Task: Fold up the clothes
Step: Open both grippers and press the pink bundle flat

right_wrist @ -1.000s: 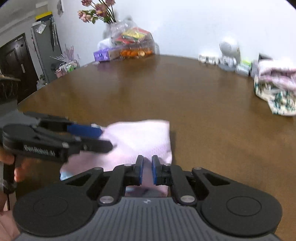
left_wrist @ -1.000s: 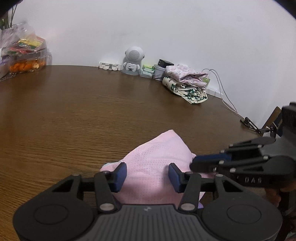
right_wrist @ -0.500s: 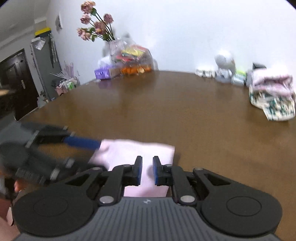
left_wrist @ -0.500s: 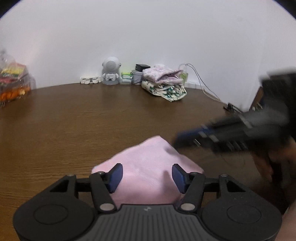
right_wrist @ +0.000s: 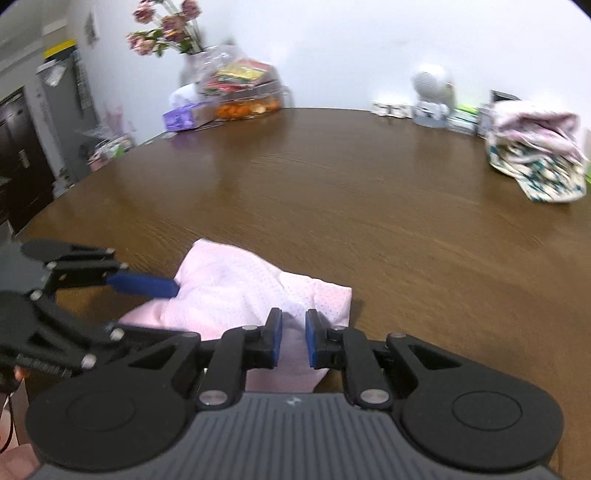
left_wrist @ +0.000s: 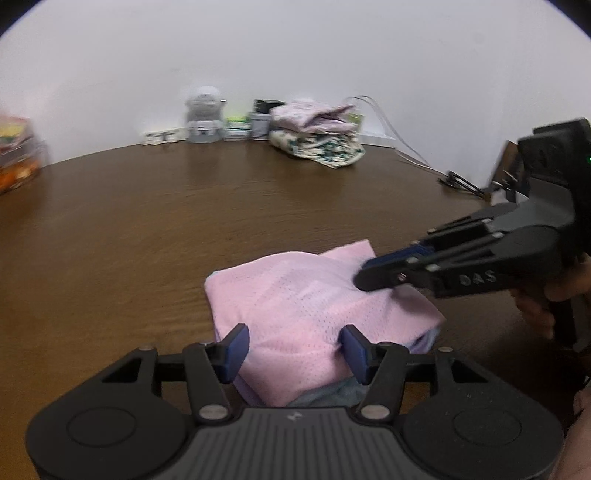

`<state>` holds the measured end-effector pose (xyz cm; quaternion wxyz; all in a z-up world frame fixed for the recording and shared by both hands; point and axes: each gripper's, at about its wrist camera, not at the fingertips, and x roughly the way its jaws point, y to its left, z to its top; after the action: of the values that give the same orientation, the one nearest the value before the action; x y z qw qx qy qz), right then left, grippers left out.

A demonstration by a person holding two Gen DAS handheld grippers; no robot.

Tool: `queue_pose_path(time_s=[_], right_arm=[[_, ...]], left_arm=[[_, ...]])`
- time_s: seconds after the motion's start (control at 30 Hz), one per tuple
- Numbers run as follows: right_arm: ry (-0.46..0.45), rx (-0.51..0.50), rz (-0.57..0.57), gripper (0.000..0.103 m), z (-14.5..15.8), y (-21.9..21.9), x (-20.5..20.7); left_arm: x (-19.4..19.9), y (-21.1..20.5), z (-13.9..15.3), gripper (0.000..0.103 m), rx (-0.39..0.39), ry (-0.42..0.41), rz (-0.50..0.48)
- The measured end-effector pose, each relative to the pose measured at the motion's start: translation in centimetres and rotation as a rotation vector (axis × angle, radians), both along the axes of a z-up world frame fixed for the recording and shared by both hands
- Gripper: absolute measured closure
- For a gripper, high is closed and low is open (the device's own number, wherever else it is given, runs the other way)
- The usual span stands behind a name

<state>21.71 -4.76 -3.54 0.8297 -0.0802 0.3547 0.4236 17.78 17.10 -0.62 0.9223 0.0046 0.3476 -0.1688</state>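
A pink mesh garment (left_wrist: pixel 295 295) lies bunched on the brown table (left_wrist: pixel 184 221), with a grey-blue layer showing under its near edge. My left gripper (left_wrist: pixel 295 349) is open and straddles the garment's near side. The right gripper (left_wrist: pixel 364 275) comes in from the right, its tips together on the garment's top, where creases run toward them. In the right wrist view, the right gripper (right_wrist: pixel 294 339) shows a narrow gap with pink cloth in it. There the left gripper (right_wrist: pixel 147 310) reaches in from the left against the garment (right_wrist: pixel 229 288).
A stack of folded clothes (left_wrist: pixel 317 144) sits at the table's far edge beside a small white robot figure (left_wrist: pixel 205 114) and some boxes. A clear snack box (right_wrist: pixel 243 88) and flowers (right_wrist: pixel 166 26) stand at the far left. A cable (left_wrist: pixel 458 181) lies at the right rim.
The garment has gone from lying flat to humped up and has turned on the table. The right gripper swung up and back onto its top. The left gripper stayed open.
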Motion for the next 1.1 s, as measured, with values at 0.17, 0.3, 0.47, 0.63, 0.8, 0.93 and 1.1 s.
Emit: queue_pose_path(time_s=[0.17,0.3,0.47,0.63,0.8,0.93,1.1], right_arm=[[0.015,0.05,-0.041,0.071,0.4,-1.3,-0.5],[0.024,0.144,-0.059,0.029,2.2,-3.1,-0.5],[0.08,0.228,-0.069,0.0,3.5,-5.4,-1.1],[0.152,0.251,-0.114,0.0,2.9,-6.9,-1.9],[0.196,0.25,-0.145,0.0,2.1,-7.8,-2.4],[0.2,0.243,-0.142,0.0,2.0,-7.8,-2.9],[0.177,0.215,-0.145,0.0,2.3,-7.6,-3.2]], left_arm=[[-0.7,-0.6,0.6,0.018,0.004,-0.015,0.048],[-2.6,-0.1,2.0,0.001,-0.082,-0.074,0.195],[-4.7,1.0,2.2,0.0,-0.294,-0.027,0.318],[-6.0,0.3,1.9,0.0,-0.326,0.036,0.382],[-6.5,-0.1,2.2,0.0,-0.305,0.052,0.402],[-6.6,-0.8,2.4,0.0,-0.256,0.076,0.422],[-6.6,-1.2,2.6,0.0,-0.182,0.085,0.461]])
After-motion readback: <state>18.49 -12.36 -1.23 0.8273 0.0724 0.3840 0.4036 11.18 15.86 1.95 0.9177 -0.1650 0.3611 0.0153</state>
